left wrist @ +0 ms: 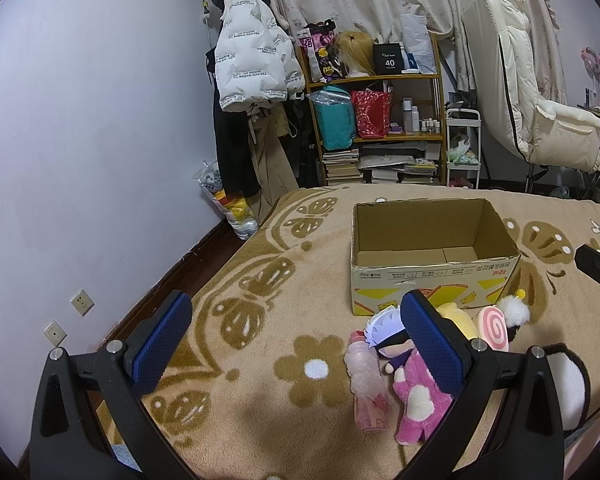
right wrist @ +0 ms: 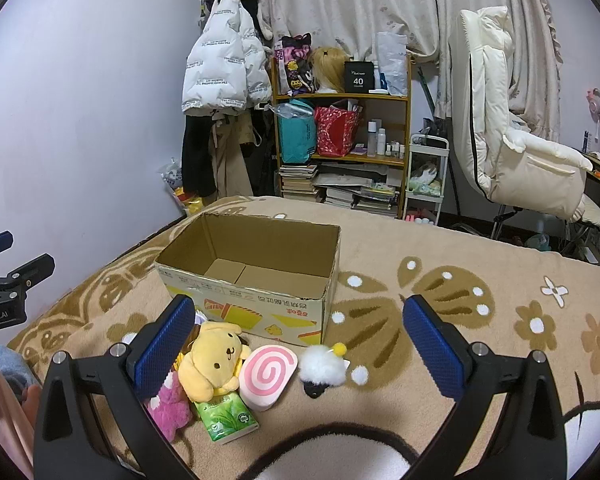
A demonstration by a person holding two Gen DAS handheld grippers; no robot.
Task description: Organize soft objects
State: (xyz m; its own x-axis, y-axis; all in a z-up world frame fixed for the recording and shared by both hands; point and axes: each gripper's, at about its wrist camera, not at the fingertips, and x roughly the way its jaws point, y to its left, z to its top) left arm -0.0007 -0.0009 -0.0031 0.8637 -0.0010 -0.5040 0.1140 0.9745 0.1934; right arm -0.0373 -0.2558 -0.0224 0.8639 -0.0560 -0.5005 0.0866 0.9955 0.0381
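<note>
Soft toys are lying in a cluster on the blanket-covered bed, just ahead of both sets of jaws and touching the near wall of the cardboard box. The box is standing open and appears empty, so the step in hand is judged to be the first pick.

The right gripper is hovering with jaws wide and holding nothing. Between them are lying the yellow dog plush, the pink swirl cushion and the white pompom toy. The green tissue pack is lying under the dog plush.

The left gripper is also spread wide and empty. The white-haired doll, the pink bear plush and the pale pink roll are lying beside its right jaw.

Recommended procedure: select one item, centre it between the jaws and close on its body, not on a loose limb.

Clearance: the bed edge is running along the left jaw side, toward the wall. Open blanket is lying to the right. The box rim requires a lift before release.
</note>
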